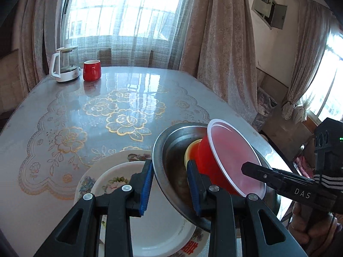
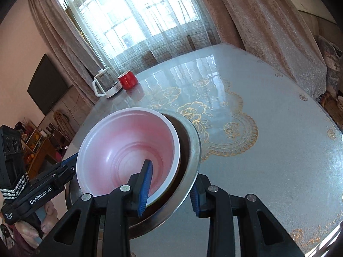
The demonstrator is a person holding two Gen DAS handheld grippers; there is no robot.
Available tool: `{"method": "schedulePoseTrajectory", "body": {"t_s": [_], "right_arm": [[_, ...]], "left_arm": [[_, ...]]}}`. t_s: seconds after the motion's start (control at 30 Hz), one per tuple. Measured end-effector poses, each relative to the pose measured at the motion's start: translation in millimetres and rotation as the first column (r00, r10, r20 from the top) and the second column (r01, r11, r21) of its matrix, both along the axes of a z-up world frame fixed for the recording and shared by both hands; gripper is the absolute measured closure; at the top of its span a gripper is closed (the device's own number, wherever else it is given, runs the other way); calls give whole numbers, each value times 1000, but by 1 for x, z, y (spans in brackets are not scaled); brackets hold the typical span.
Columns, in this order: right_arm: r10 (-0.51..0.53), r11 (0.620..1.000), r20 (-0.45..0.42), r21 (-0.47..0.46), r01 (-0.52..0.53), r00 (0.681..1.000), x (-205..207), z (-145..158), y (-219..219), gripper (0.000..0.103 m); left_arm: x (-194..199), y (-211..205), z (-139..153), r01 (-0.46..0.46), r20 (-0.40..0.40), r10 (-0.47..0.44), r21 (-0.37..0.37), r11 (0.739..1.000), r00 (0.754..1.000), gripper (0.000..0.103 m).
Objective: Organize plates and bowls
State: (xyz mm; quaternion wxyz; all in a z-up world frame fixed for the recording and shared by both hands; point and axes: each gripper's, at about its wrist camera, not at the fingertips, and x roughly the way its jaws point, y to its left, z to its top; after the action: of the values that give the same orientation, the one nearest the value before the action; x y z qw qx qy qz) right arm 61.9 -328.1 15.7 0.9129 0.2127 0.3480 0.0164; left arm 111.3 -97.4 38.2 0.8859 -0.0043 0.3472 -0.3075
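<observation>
A steel basin [image 1: 171, 141] [image 2: 194, 141] hangs tilted above the table, carried by both grippers. A red bowl [image 1: 210, 160] [image 2: 128, 141] with a white-pink inside lies in it, nested on a yellow bowl [image 1: 190, 150]. My left gripper [image 1: 170, 171] [image 2: 72, 162] is shut on the basin's rim, one pad outside and one inside. My right gripper [image 2: 171, 184] [image 1: 246, 169] pinches the opposite side, with one finger inside the red bowl and the other under the basin. Below the basin lies a stack of white floral plates [image 1: 163, 231].
A glass kettle [image 1: 64, 64] [image 2: 105, 85] and a red mug [image 1: 91, 70] [image 2: 128, 82] stand at the table's far left corner. The glossy floral tablecloth [image 1: 64, 117] [image 2: 268, 150] covers the table. Curtains and windows are behind it. A person's hand [image 1: 300, 220] holds the right gripper.
</observation>
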Motion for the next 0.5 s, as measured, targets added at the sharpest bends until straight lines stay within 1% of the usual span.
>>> {"method": "schedulePoseTrajectory", "body": {"t_s": [0.2, 0.3, 0.5], "right_arm": [[119, 993, -13, -25, -120, 993, 25, -3, 47, 71], [162, 986, -31, -37, -163, 986, 36, -8, 67, 72], [201, 976, -69, -69, -206, 977, 46, -20, 90, 73]], "left_arm": [[3, 53, -12, -113, -22, 113, -1, 994, 993, 72], [5, 70, -21, -154, -47, 153, 1, 988, 987, 72], [7, 83, -38, -179, -93, 179, 8, 984, 980, 72]]}}
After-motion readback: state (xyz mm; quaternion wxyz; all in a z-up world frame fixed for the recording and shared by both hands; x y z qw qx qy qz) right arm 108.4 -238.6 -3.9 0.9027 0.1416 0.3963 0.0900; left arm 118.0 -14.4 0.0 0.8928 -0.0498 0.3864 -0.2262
